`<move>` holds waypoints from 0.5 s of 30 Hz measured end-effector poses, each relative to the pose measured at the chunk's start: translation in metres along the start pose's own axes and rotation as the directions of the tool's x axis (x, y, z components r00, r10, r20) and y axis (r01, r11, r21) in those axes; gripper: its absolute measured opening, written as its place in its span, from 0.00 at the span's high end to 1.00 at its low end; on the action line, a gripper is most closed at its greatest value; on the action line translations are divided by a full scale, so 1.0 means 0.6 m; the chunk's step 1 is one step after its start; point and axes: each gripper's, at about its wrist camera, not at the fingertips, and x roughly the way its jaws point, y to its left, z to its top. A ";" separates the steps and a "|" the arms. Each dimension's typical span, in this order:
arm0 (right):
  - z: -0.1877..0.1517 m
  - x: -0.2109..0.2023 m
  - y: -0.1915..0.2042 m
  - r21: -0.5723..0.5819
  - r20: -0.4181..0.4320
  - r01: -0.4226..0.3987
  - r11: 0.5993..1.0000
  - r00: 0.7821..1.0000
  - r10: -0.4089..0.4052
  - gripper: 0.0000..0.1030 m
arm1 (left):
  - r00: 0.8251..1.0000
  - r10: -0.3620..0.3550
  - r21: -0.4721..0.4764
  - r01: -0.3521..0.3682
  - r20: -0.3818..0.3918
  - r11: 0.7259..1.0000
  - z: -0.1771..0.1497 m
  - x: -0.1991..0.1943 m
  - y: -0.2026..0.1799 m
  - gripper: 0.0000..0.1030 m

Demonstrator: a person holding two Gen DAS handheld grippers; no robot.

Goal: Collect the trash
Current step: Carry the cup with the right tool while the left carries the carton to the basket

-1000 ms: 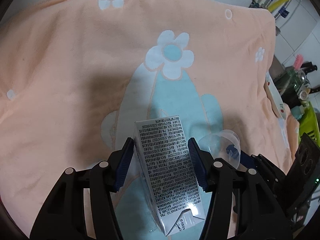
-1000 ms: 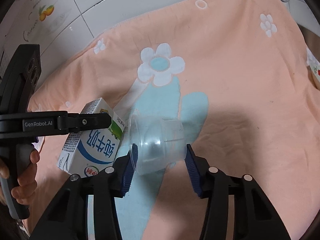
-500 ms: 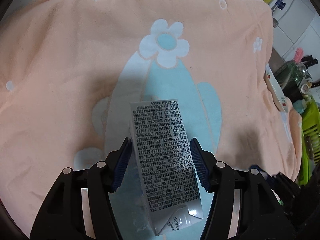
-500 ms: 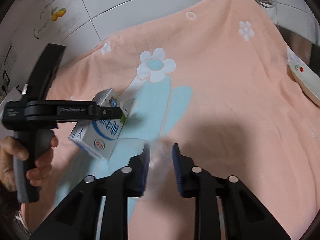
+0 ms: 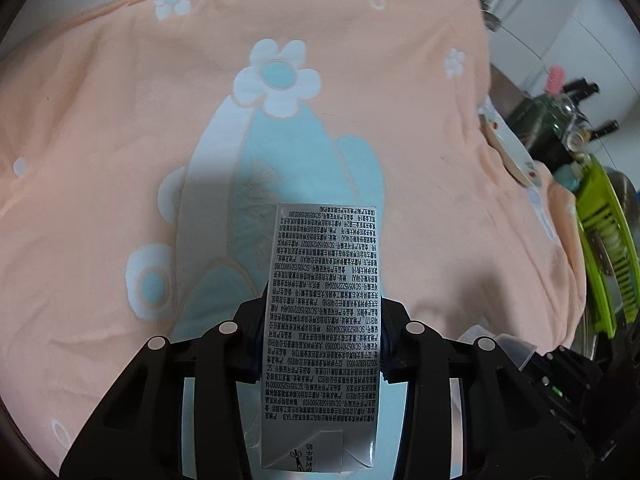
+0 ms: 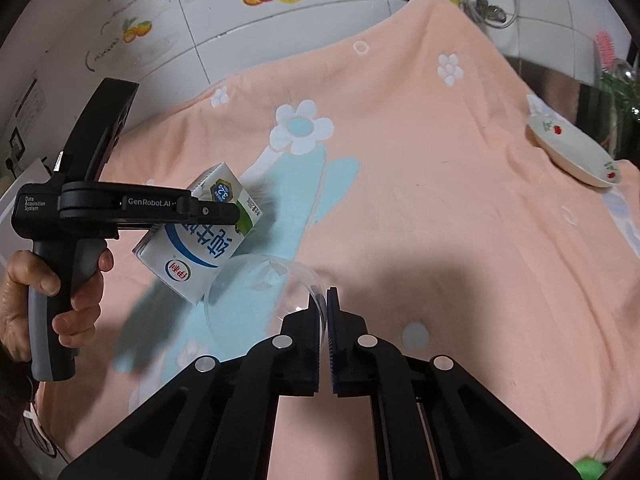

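Here, two black grippers lift trash above a soft peach flowered towel [image 5: 120,128].
The left gripper [image 5: 320,344] is closing on a boxy milk carton [image 5: 324,320]; the right gripper [image 6: 325,304] pinches a clear plastic cup [image 6: 256,300] by its thin wall.

Readable in the right wrist view: "GenRobot.AI" in white along the arm of the black handheld left gripper [image 6: 208,210], and "Data Acquisition System" in small white letters on its body beside that. On the white, blue and green milk carton [image 6: 200,248] clamped there: "3.2" inside a blue hexagon badge, large blue Chinese characters, and a red-and-green round logo. In the left wrist view, dense upside-down black Chinese print with codes beginning "SC" on the carton's silver side, too small to read fully, plus a scissors mark.
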 end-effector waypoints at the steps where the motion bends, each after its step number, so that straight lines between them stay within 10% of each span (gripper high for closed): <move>1: -0.005 -0.010 0.003 0.003 0.009 0.004 1.000 1.000 -0.004 0.97 | 1.000 -0.015 0.000 0.015 -0.002 1.000 -0.006 -0.003 -0.002 0.61; 15: -0.146 -0.189 -0.032 0.077 0.059 0.119 0.990 0.991 -0.124 0.97 | 0.981 -0.190 0.140 0.194 -0.038 0.971 -0.129 -0.057 -0.139 0.61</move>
